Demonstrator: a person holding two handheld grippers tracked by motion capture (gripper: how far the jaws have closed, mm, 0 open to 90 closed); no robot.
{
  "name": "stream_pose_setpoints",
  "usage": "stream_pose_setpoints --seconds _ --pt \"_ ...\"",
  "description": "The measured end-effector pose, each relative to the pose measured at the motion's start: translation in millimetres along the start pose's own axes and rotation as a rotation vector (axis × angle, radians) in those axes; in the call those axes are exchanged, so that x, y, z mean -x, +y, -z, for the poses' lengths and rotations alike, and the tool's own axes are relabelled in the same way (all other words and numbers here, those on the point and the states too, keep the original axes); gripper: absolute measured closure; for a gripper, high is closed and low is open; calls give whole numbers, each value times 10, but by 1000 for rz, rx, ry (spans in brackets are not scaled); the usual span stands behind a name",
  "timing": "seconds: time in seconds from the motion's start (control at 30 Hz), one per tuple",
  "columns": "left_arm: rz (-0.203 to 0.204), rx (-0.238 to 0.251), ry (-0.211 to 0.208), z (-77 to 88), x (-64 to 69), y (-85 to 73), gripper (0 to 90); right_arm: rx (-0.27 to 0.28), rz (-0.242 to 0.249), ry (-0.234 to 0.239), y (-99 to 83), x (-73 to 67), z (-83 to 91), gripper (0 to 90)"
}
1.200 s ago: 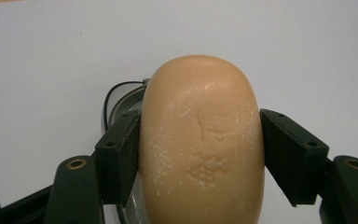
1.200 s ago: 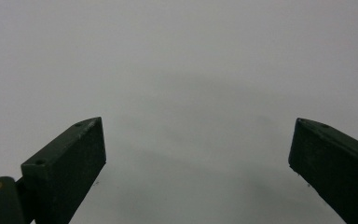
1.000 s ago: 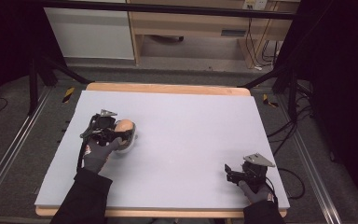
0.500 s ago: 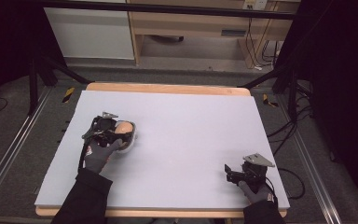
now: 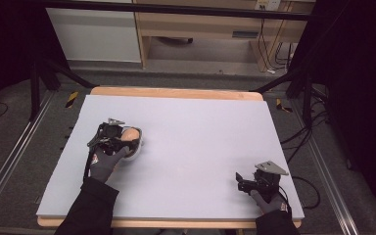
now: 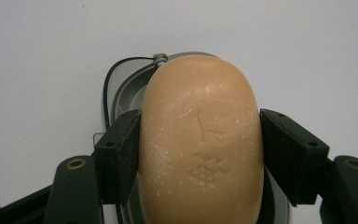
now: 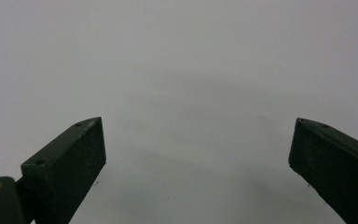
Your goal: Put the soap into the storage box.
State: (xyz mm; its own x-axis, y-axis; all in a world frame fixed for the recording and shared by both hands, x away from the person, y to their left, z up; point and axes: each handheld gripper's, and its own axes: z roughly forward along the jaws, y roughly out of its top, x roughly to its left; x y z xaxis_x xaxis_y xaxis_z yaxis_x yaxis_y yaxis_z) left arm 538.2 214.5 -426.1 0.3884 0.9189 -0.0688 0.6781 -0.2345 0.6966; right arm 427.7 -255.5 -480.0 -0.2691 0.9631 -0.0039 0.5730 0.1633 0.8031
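A tan oval bar of soap [image 6: 200,140] fills the gap between the black jaws of my left gripper [image 6: 200,133], which is shut on it from both sides. Under the soap lies a grey soap dish [image 6: 121,88] with a dark rim, and I cannot tell whether the soap touches it. From above, the soap [image 5: 129,133] and left gripper [image 5: 126,138] sit at the mid-left of the pale sheet, with the dish [image 5: 137,148] peeking out beside them. My right gripper [image 5: 239,182] rests near the front right corner. In its own view the right gripper [image 7: 196,140] is open, holding nothing.
The pale lavender sheet [image 5: 191,127] covers a wooden table whose edge [image 5: 176,92] shows at the back. Cables [image 5: 303,142] trail off the right side onto the floor. Metal frame legs and wooden furniture stand beyond the table.
The left gripper with the soap has shifted only slightly over the dish. The right gripper has stayed still.
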Motion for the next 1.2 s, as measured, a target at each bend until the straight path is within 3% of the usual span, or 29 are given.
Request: stream_pose_setpoints --seconds 0.43,0.53,1.2 --pt "-9 17 16 4 19 -30 322 -2 10 3 -2 -6 -7 41" --pt "-12 22 5 2 33 -34 279 -3 12 1 -2 -5 -6 42" --pt "-44 70 -12 104 173 -5 273 -4 14 2 -2 -7 0 42"
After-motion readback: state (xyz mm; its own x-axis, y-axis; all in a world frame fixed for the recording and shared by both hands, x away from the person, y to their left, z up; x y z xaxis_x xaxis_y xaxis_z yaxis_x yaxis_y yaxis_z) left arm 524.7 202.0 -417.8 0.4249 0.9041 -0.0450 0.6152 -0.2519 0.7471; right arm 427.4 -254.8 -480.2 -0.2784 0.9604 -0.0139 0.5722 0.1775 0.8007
